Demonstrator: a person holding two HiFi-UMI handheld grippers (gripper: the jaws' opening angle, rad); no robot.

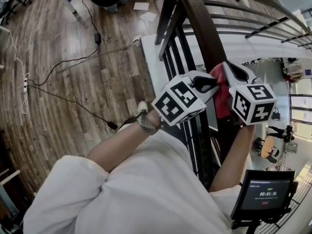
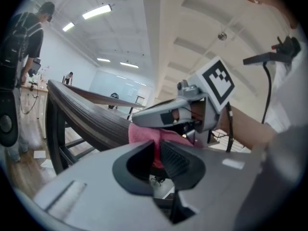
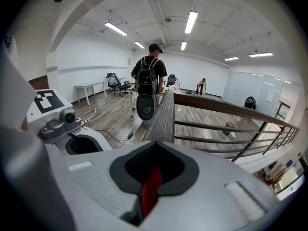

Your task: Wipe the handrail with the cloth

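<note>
Right hand-held gripper (image 3: 153, 177) is squeezing shut on a thin fold of the red cloth (image 1: 222, 97). Left hand-held gripper (image 2: 158, 155) is pinching the same cloth from the other side, with its jaws a little apart around the thicker part. Between the two, the cloth is lying on the dark wooden handrail (image 1: 200, 18). Ahead of both, a long piece of rail is stretching away, so most of the wiping is probably waiting to be done. Which part is clean is not showing.

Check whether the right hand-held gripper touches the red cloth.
Touching: the right gripper view shows the right hand-held gripper shut on the red cloth.
</note>
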